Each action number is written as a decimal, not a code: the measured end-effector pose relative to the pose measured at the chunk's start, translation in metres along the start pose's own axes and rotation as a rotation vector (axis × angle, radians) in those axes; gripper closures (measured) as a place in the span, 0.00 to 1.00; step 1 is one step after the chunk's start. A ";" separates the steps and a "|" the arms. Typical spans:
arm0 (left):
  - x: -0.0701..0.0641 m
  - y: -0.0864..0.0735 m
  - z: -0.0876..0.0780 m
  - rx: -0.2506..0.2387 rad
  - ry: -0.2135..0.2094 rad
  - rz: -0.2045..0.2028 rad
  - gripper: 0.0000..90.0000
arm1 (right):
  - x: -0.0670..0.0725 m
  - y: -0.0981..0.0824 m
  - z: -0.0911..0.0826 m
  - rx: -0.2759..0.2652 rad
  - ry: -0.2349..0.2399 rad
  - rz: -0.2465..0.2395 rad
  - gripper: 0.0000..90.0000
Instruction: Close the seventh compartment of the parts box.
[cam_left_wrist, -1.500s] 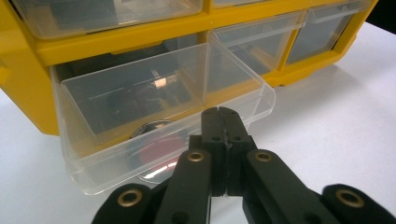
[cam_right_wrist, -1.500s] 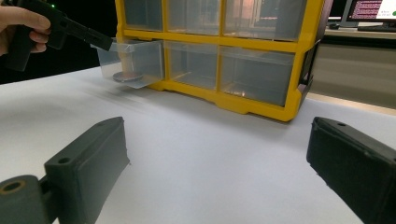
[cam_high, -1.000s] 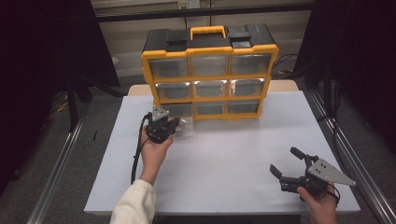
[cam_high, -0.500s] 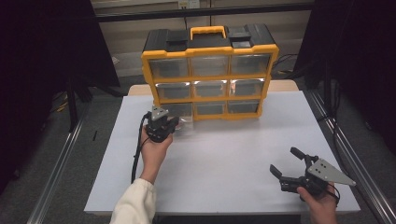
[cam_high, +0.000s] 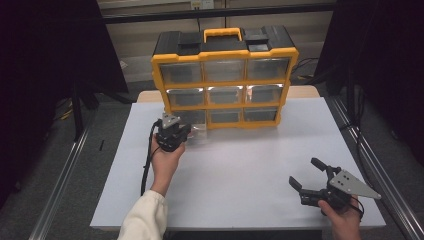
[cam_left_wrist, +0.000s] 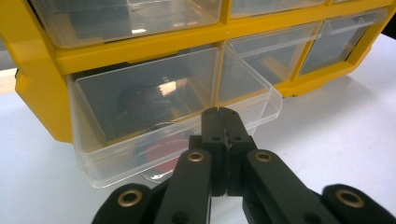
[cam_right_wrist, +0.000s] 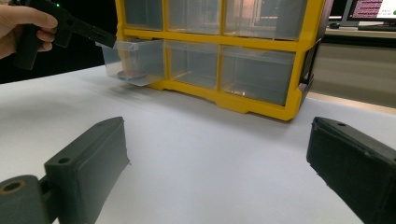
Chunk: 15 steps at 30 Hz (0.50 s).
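Observation:
A yellow organizer (cam_high: 225, 75) with clear drawers stands at the back of the white table (cam_high: 240, 170). Its bottom-left drawer (cam_left_wrist: 154, 121) is pulled out part way. A flat red round thing (cam_left_wrist: 163, 151) lies inside, with a dark round shape behind it. My left gripper (cam_left_wrist: 222, 112) is shut, and its tips rest at the drawer's front rim; I see nothing pinched between them. In the high view the left gripper (cam_high: 182, 131) sits right in front of that drawer (cam_high: 199, 131). My right gripper (cam_high: 306, 173) is open over the table's near right, with only bare table between its jaws (cam_right_wrist: 217, 135).
The organizer's other drawers (cam_right_wrist: 254, 74) are closed and look empty. White tabletop stretches between the two grippers. A cable (cam_high: 147, 160) trails from the left gripper along the person's forearm. Metal rails (cam_high: 60, 200) run along both sides of the table.

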<state>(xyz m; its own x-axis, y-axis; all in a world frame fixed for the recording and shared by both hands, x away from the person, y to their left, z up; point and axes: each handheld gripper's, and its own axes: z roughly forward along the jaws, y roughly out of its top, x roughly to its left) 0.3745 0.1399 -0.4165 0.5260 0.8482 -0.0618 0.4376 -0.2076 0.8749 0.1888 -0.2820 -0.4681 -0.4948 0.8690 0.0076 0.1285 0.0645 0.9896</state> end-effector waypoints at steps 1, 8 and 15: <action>0.000 0.000 0.000 0.000 -0.001 0.001 1.00 | 0.000 0.000 0.000 0.001 0.000 0.000 0.05; 0.001 0.000 0.001 0.001 0.006 0.006 1.00 | 0.000 0.000 0.000 0.000 -0.002 0.001 0.05; 0.001 0.000 0.002 -0.005 0.010 0.000 1.00 | 0.000 0.000 0.000 0.001 0.000 0.000 0.05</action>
<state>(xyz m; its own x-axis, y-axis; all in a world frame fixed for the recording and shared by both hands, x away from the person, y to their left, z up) 0.3762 0.1397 -0.4172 0.5188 0.8530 -0.0574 0.4338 -0.2047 0.8775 0.1888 -0.2821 -0.4682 -0.4945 0.8691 0.0075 0.1289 0.0648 0.9895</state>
